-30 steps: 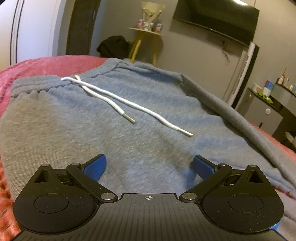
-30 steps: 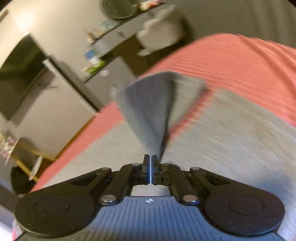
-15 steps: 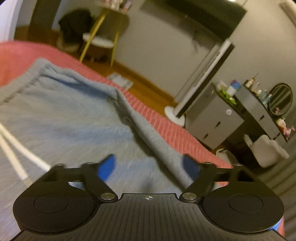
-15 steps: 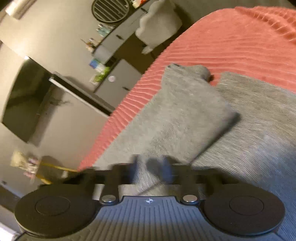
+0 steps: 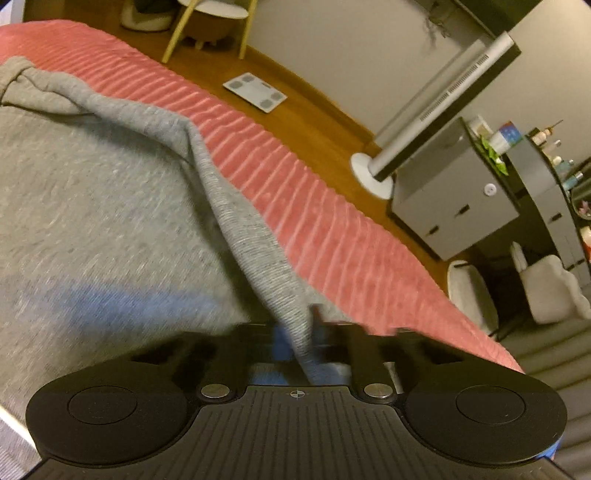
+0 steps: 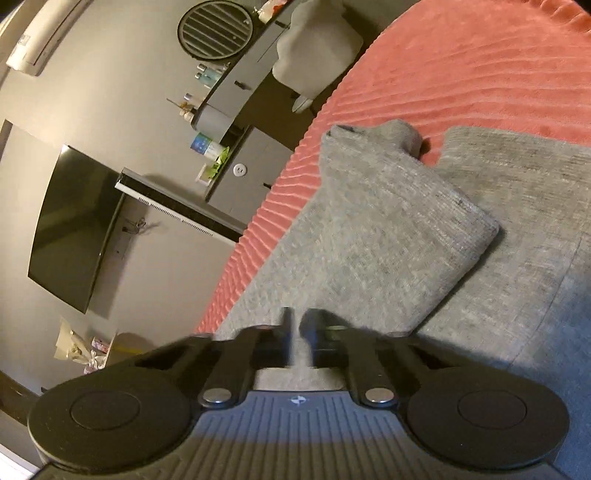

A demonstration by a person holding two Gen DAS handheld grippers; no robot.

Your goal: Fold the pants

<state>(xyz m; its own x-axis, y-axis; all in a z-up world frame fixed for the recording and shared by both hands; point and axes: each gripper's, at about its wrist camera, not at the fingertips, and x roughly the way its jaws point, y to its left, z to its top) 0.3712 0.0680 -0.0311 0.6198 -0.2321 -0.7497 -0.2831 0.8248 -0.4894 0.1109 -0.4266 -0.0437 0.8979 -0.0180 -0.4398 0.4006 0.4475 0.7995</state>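
Grey sweatpants (image 5: 92, 221) lie spread on a red ribbed bed cover (image 5: 314, 206). At their right edge a ridge of fabric rises into my left gripper (image 5: 306, 347), whose jaws are closing, the blue pads pinching that fold. In the right wrist view one pant leg (image 6: 369, 229) lies doubled over the rest of the pants, its cuff end near the bed cover (image 6: 461, 66). My right gripper (image 6: 297, 339) is shut on a thin strip of that leg's fabric. The waistband and drawstring are out of view.
Past the bed's edge is a wooden floor with a white bathroom scale (image 5: 255, 91), a white tower fan (image 5: 439, 110), a grey cabinet (image 5: 454, 195) and a yellow-legged stool (image 5: 207, 22). A dark TV (image 6: 74, 229) hangs on the wall.
The left gripper swung right from the drawstring area to the pants' edge and closed from wide open onto a fold. The right gripper sank, and the lifted leg now lies flatter over the pants.
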